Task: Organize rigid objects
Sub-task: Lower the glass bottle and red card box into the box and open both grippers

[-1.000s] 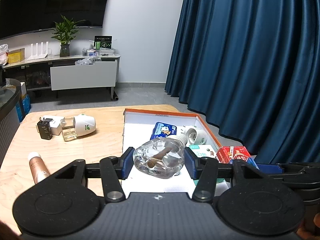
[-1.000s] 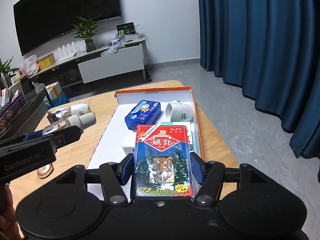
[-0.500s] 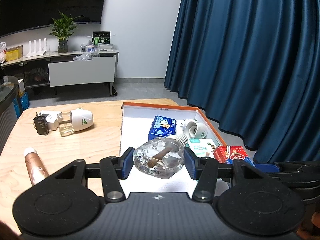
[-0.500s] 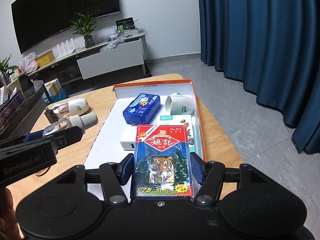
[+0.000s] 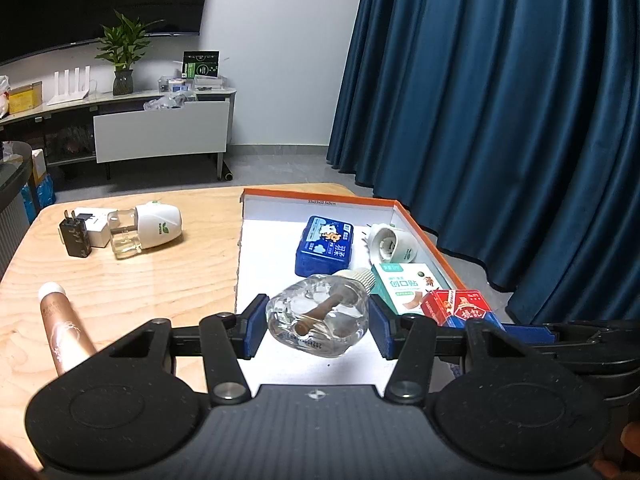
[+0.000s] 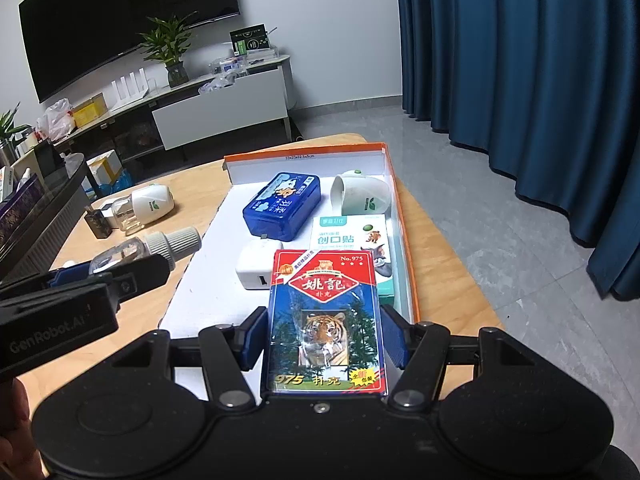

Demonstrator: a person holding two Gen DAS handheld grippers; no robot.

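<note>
My left gripper [image 5: 318, 326] is shut on a clear glass refill bottle [image 5: 320, 318] with a ribbed white cap, held above the near part of the white, orange-rimmed box lid [image 5: 424, 236]. The bottle also shows in the right wrist view [image 6: 132, 250]. My right gripper [image 6: 324, 336] is shut on a red and blue playing-card pack [image 6: 324, 320] with a tiger picture, held over the near right of the lid [image 6: 404, 240]. The pack shows in the left wrist view [image 5: 460, 308]. In the lid lie a blue tin [image 6: 282, 206], a white plug-in cap [image 6: 362, 198], a plaster box [image 6: 352, 236] and a white charger [image 6: 256, 268].
On the wooden table [image 5: 160, 280] left of the lid lie a white plug-in diffuser with bottle [image 5: 148, 230], a black charger [image 5: 76, 236], a white adapter [image 5: 96, 220] and a rose-gold tube [image 5: 64, 332]. Blue curtains [image 5: 500, 120] hang to the right, past the table edge.
Both grippers have moved forward a little over the lid, each keeping its hold. The objects in the lid and on the table have not moved.
</note>
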